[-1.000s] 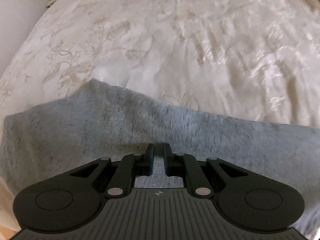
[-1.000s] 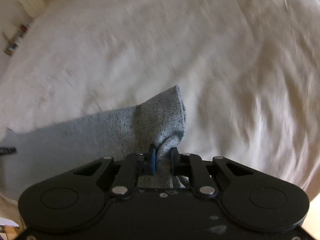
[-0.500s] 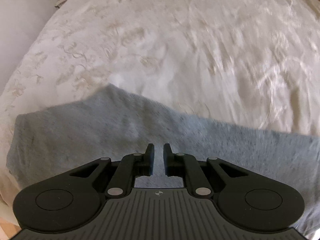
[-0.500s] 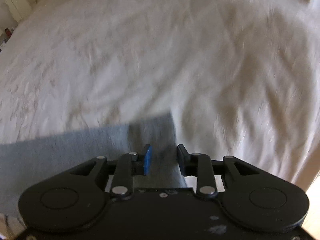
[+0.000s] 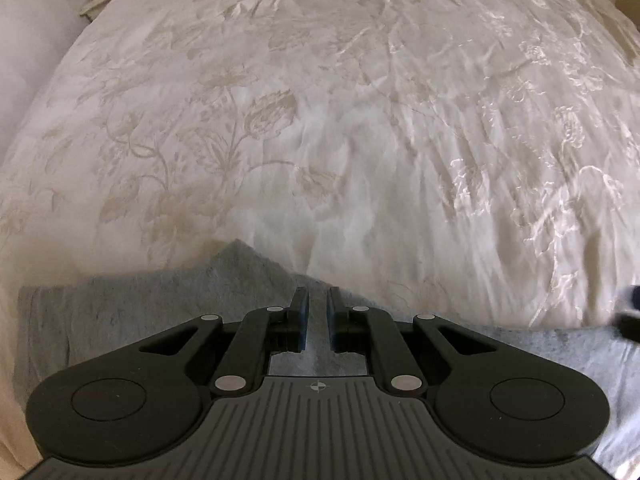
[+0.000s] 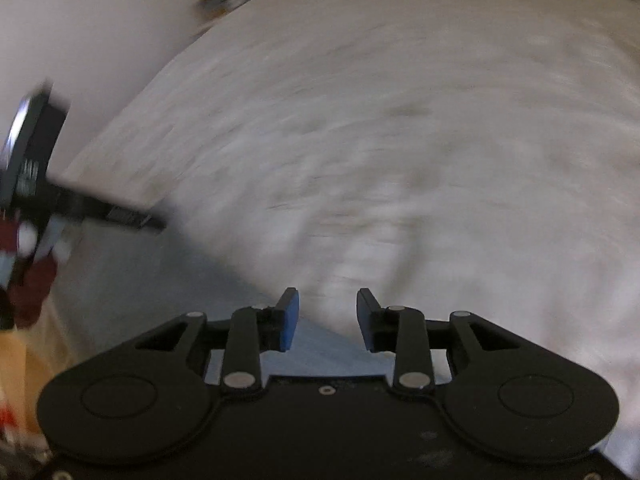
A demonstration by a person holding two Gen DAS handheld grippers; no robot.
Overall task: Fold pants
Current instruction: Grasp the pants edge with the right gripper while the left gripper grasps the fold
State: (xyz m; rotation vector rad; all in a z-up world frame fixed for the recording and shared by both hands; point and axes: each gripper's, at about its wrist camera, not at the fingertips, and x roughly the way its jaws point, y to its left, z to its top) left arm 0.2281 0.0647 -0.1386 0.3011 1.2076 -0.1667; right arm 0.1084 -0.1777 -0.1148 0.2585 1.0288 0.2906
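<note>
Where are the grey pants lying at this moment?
The grey pants lie flat on the near edge of the white floral bedspread, filling the bottom of the left wrist view, directly under the left gripper.

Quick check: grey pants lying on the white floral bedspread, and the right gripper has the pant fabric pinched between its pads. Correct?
Not quite. The right wrist view shows the right gripper with its pads apart, jaws opening, and nothing between them; it grips no fabric. The rest holds: the grey pants lie on the white floral bedspread.
</note>
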